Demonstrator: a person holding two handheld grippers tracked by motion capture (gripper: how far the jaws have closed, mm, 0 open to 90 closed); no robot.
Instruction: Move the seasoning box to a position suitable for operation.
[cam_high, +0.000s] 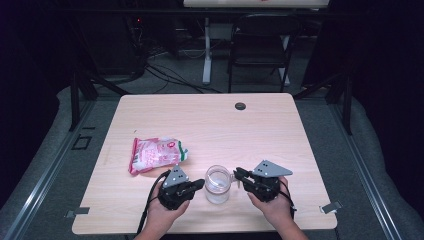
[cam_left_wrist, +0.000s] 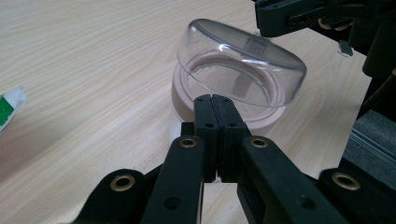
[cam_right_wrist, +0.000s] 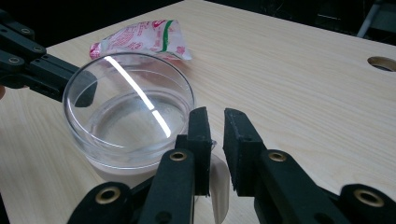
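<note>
High view – jar: clear round plastic jar (cam_high: 218, 184) stands upright on the pale wooden table (cam_high: 210, 125), near front edge, between my two grippers.
High view – left gripper (cam_high: 198, 184): tips right at jar's left side; contact unclear from up here.
High view – right gripper (cam_high: 239, 175): tips at jar's right side, by its handle.
High view – packet: pink-and-white plastic snack packet (cam_high: 156, 154) lies flat, behind-left of jar, apart from it.
Left gripper view – jaws: pressed together, nothing between, tips just under jar's rim (cam_left_wrist: 243, 70).
Left gripper view – risk: shut tips can only push, not hold; a nudge could slide or tip the jar twd the right side.
Right gripper view – jaws: a bit apart; clear handle (cam_right_wrist: 217, 179) sits at the gap, pads not pressing far as I can tell.
Right gripper view – risk: thin slick plastic, so if I lift w/o clamping fully the handle could slip out & the jar drops. Closing off-centre might twist it.
Right gripper view – packet (cam_right_wrist: 142, 39): beyond jar, a shoved jar could hit it.
</note>
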